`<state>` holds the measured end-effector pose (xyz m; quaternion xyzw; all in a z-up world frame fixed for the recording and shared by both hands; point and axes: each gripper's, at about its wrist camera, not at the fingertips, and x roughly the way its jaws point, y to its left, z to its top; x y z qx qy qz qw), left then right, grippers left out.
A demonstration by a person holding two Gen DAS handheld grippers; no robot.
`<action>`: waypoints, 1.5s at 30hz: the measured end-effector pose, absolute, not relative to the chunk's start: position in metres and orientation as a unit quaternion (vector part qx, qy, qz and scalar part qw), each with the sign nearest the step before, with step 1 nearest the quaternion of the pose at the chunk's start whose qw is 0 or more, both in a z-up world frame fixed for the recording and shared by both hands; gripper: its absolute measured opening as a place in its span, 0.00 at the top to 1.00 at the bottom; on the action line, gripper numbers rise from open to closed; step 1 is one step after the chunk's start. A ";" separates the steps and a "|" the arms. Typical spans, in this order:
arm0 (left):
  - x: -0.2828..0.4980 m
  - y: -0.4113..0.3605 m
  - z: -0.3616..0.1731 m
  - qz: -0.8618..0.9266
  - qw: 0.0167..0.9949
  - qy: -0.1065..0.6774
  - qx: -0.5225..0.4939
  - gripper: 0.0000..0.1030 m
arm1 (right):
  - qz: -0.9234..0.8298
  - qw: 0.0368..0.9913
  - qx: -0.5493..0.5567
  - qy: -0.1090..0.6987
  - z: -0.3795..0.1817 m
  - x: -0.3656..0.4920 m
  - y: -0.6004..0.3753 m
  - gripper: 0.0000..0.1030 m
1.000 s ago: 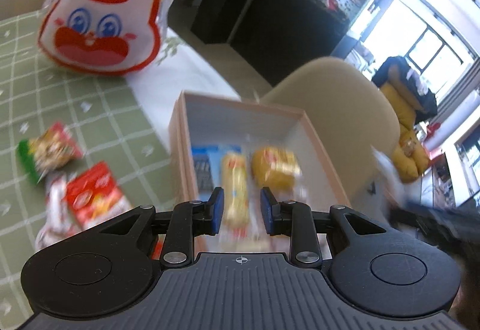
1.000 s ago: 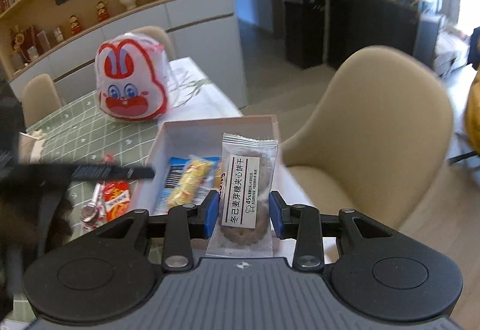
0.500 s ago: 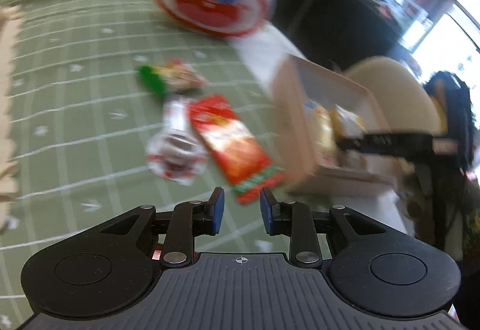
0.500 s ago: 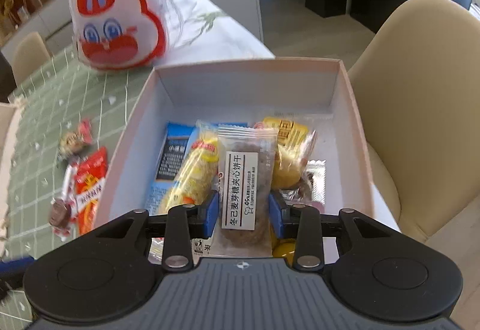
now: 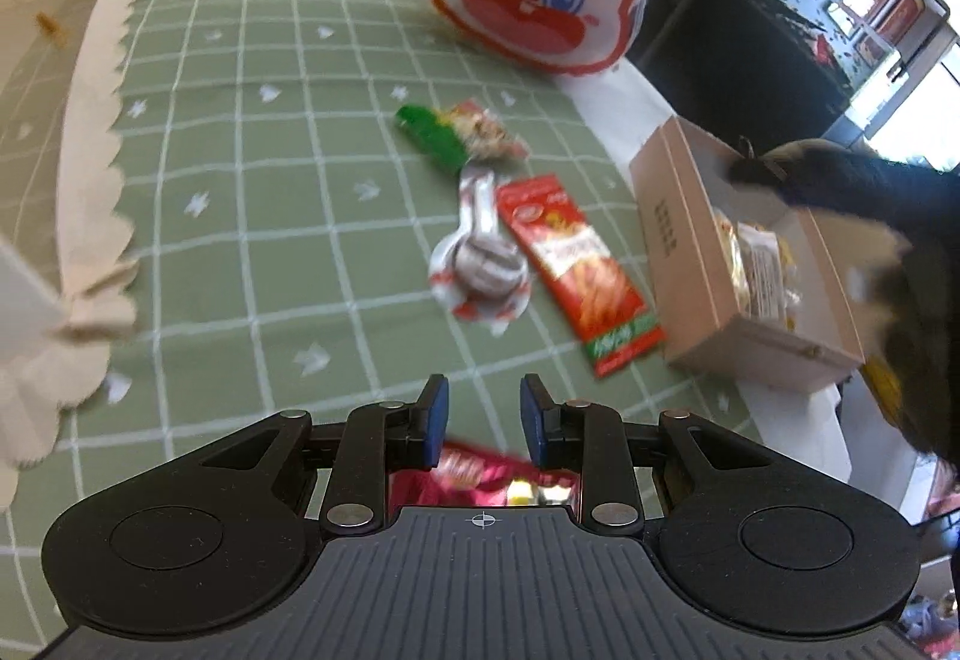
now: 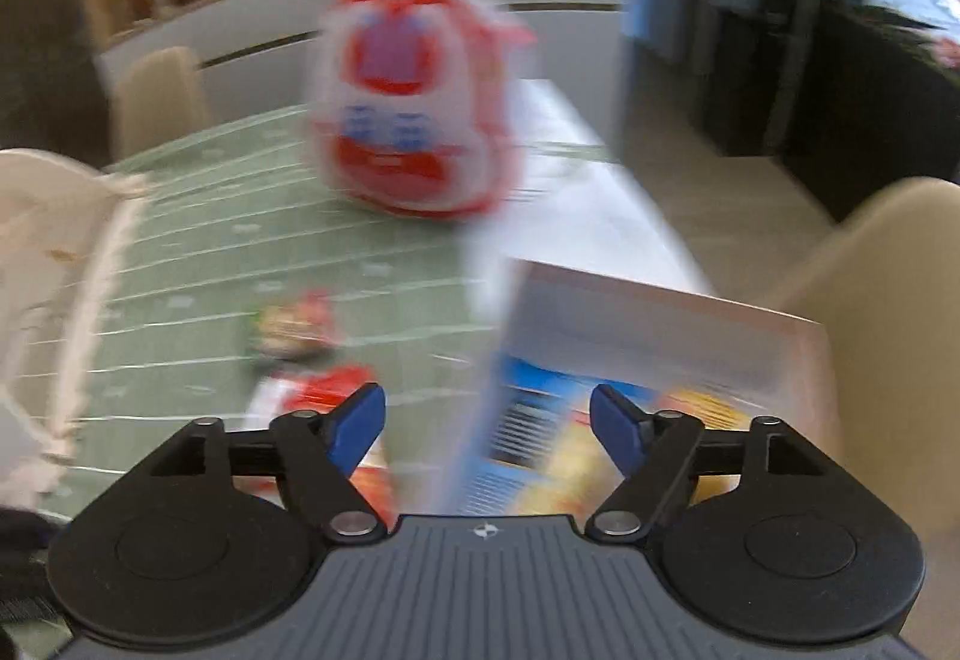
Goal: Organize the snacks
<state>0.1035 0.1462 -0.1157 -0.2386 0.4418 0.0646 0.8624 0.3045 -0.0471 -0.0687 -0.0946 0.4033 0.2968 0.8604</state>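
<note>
The right tool (image 6: 487,423) had let go of the biscuit packet (image 5: 757,264) it was carrying a second ago: its jaws, then closed on the wrapper, were spread wide with nothing between them, and the packet lay in the box (image 5: 681,240) on top of the other snacks. That tool had also lifted back from the box, so its view took in the tabletop (image 6: 198,264) again, badly blurred. The left tool (image 5: 483,411) had swung away from the box and dropped low over the green tabletop (image 5: 252,168), where a dark red packet (image 5: 480,471) had come into sight beneath its narrowly parted jaws.
</note>
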 end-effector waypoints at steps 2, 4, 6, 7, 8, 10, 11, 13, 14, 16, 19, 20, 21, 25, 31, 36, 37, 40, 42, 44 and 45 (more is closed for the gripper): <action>0.091 0.150 -0.117 0.059 0.862 0.444 -0.239 0.71 | 0.326 0.845 -0.096 0.414 -0.076 0.307 -0.014 0.25; 0.079 0.155 -0.120 0.060 0.860 0.446 -0.240 0.71 | 0.350 0.829 -0.105 0.423 -0.089 0.311 0.025 0.25; 0.068 0.163 -0.121 0.061 0.858 0.445 -0.249 0.71 | 0.358 0.819 -0.119 0.432 -0.102 0.315 0.061 0.25; 0.062 0.167 -0.122 0.063 0.857 0.444 -0.255 0.71 | 0.362 0.814 -0.128 0.435 -0.109 0.318 0.078 0.25; 0.057 0.171 -0.122 0.065 0.856 0.443 -0.258 0.71 | 0.364 0.812 -0.139 0.434 -0.116 0.320 0.094 0.25; 0.047 0.179 -0.123 0.070 0.855 0.442 -0.263 0.71 | 0.361 0.815 -0.154 0.427 -0.127 0.326 0.117 0.25; 0.041 0.183 -0.125 0.074 0.853 0.442 -0.266 0.71 | 0.358 0.814 -0.161 0.427 -0.133 0.331 0.127 0.25; 0.031 0.191 -0.128 0.081 0.849 0.445 -0.273 0.71 | 0.356 0.806 -0.172 0.440 -0.143 0.339 0.139 0.25; 0.027 0.195 -0.129 0.084 0.847 0.447 -0.276 0.71 | 0.353 0.801 -0.179 0.450 -0.150 0.343 0.144 0.25; 0.020 0.201 -0.130 0.086 0.845 0.448 -0.279 0.71 | 0.339 0.797 -0.194 0.460 -0.160 0.346 0.149 0.25; 0.016 0.207 -0.130 0.079 0.845 0.448 -0.282 0.71 | 0.335 0.798 -0.174 0.469 -0.162 0.342 0.138 0.30; 0.016 0.208 -0.131 0.076 0.844 0.449 -0.281 0.71 | 0.335 0.800 -0.164 0.471 -0.159 0.338 0.131 0.38; 0.017 0.207 -0.132 0.072 0.844 0.452 -0.279 0.71 | 0.337 0.800 -0.157 0.471 -0.156 0.333 0.125 0.41; 0.027 0.201 -0.131 0.046 0.849 0.457 -0.262 0.71 | 0.354 0.807 -0.135 0.454 -0.130 0.302 0.096 0.53; 0.061 0.186 -0.116 0.008 0.870 0.439 -0.223 0.71 | 0.349 0.823 -0.081 0.440 -0.090 0.246 0.021 0.53; 0.103 0.174 -0.108 -0.002 0.888 0.411 -0.206 0.71 | 0.328 0.831 -0.060 0.445 -0.083 0.197 -0.041 0.53; 0.112 0.170 -0.107 0.001 0.892 0.407 -0.197 0.71 | 0.316 0.834 -0.059 0.448 -0.087 0.190 -0.050 0.53; 0.143 0.159 -0.108 0.015 0.902 0.395 -0.173 0.71 | 0.265 0.851 -0.067 0.449 -0.099 0.176 -0.081 0.53; 0.163 0.150 -0.109 0.028 0.911 0.386 -0.144 0.71 | 0.221 0.863 -0.085 0.445 -0.110 0.171 -0.096 0.53; 0.179 0.145 -0.113 0.038 0.913 0.388 -0.119 0.71 | 0.195 0.870 -0.090 0.445 -0.119 0.167 -0.111 0.53; 0.187 0.144 -0.116 0.040 0.913 0.391 -0.112 0.71 | 0.184 0.871 -0.090 0.447 -0.124 0.166 -0.117 0.53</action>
